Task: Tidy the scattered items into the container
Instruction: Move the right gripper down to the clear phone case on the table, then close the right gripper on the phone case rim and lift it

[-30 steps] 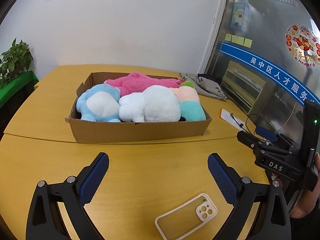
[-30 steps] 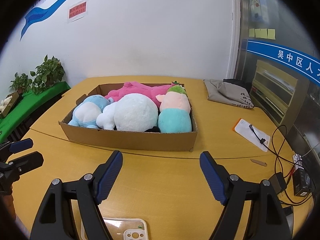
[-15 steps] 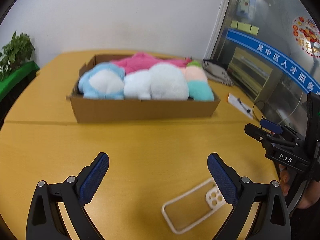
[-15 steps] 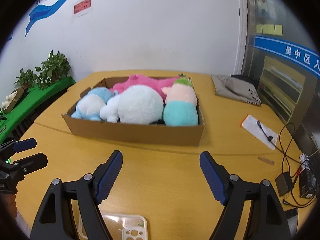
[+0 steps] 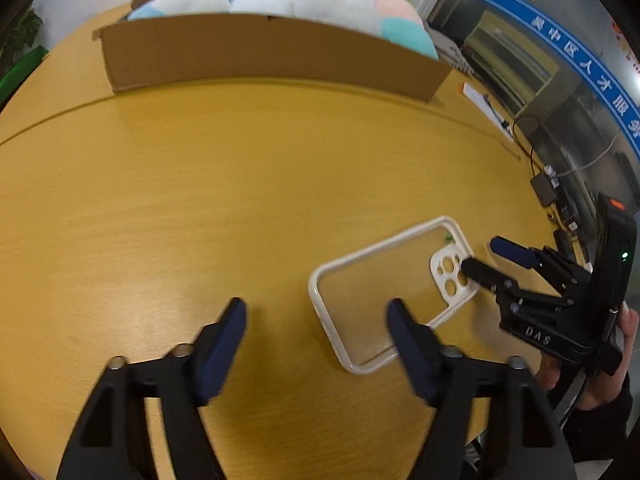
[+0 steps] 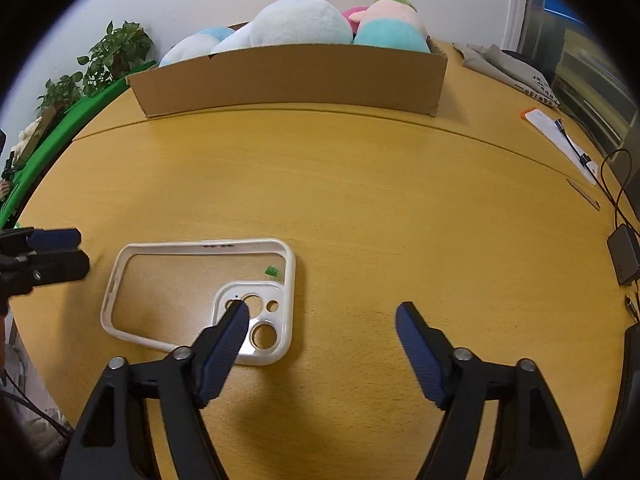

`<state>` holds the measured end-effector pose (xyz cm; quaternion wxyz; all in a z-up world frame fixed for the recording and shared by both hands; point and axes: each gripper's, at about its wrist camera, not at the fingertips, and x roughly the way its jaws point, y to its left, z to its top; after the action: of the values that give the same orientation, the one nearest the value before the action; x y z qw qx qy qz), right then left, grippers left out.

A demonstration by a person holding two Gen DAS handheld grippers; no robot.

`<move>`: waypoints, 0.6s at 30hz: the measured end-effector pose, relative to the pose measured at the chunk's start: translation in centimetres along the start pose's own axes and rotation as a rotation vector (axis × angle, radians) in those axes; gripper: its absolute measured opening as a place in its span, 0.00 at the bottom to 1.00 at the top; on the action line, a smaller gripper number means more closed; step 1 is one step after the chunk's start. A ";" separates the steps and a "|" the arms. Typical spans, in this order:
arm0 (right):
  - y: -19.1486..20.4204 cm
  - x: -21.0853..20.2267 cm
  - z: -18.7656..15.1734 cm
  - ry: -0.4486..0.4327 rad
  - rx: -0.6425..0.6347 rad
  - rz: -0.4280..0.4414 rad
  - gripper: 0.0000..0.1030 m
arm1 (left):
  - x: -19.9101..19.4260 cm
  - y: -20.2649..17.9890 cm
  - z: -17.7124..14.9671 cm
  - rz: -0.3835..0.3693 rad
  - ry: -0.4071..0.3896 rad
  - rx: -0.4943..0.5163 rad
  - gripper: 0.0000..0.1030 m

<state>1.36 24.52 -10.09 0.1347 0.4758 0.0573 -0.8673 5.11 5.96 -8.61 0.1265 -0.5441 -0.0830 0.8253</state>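
Left tongs (image 5: 314, 312): spread open, empty, low over table (image 5: 200, 184). Phone case (image 6: 200, 294): flat on table between both tools, camera cutout under right tool's left fingertip (image 6: 236, 312). Right tongs (image 6: 320, 316): spread open, empty. Cardboard box (image 6: 292, 76): far table edge, filled with plush toys (image 6: 304, 22).
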 end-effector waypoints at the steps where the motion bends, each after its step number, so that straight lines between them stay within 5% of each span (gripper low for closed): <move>1: 0.1 0.2 -0.2 0.009 -0.005 0.011 0.43 | 0.5 -0.1 -0.1 0.000 0.016 -0.002 0.55; 4: 0.7 0.2 -0.4 0.008 -0.026 0.038 0.27 | 1.0 -0.7 -0.1 0.029 0.017 0.023 0.30; 5: 0.7 0.2 -0.5 0.009 -0.030 0.053 0.23 | 1.1 -0.8 -0.1 0.030 0.017 0.025 0.15; 7: 0.6 0.2 -0.6 0.013 -0.032 0.072 0.10 | 1.3 -0.5 -0.1 0.021 0.023 0.018 0.13; 18: 1.9 -2.0 0.9 -0.056 -0.035 0.093 0.07 | -2.1 0.5 2.1 0.032 -0.081 0.044 0.11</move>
<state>2.21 22.82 -7.85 0.1845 0.4511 0.0466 -0.8719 3.89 4.86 -6.05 0.1219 -0.5084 -0.0613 0.8503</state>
